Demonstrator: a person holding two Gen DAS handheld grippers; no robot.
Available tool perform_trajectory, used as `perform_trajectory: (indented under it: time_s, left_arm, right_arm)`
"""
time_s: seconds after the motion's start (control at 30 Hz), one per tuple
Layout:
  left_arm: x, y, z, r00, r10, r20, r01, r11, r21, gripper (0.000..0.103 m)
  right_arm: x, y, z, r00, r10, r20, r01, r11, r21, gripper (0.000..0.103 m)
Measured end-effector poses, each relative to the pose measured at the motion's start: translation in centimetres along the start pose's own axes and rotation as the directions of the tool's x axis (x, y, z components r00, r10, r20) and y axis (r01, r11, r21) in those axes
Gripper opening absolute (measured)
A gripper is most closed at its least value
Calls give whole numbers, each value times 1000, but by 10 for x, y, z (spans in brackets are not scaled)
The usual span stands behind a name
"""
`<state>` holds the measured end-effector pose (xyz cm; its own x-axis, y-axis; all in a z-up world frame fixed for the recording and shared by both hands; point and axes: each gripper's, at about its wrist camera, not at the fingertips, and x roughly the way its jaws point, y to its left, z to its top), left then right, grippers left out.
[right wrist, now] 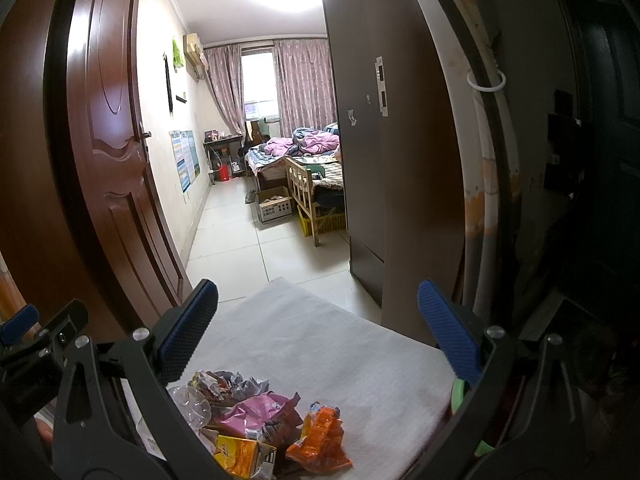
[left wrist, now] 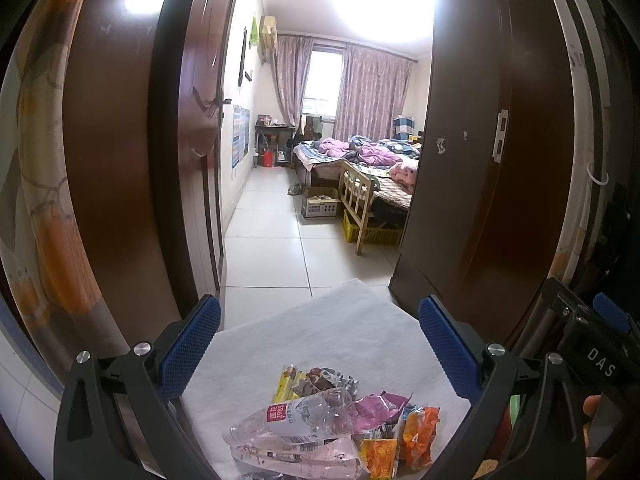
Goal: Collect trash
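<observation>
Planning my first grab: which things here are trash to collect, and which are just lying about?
Trash: crushed plastic bottle, pink wrapper, orange snack bag, yellow carton, crumpled foil wrapper.

Lying about: cardboard box, yellow crate, wooden chair.

Orange wrapper (right wrist: pixel 320 436), pink wrapper (right wrist: pixel 260 408), yellow carton (right wrist: pixel 240 454), white cloth (right wrist: pixel 340 344), blue-padded tongs (right wrist: pixel 318 320).

Black left gripper (left wrist: pixel 320 344), blue textured pads (left wrist: pixel 192 344), silver screws (left wrist: pixel 143 349), right gripper (right wrist: pixel 318 330) alike, white "DAS" lettering
</observation>
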<state>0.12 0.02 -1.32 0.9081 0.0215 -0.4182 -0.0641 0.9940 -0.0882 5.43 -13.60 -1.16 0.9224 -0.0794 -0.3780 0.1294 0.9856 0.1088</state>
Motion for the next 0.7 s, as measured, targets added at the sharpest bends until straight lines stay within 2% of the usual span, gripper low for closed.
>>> perform_trajectory:
  time_s: [0.23,0.7]
  left_arm:
    - [-4,2,-8,1000,6,4,-6,1000,-6,95]
    - [-1,3,-3,1000,8,-6,-8,1000,-4,95]
  right_arm:
    - [0,0,0,1000,0,-1,0,1000,-1,99]
    - [2,2,0,1000,0,-4,0,1000,-3,99]
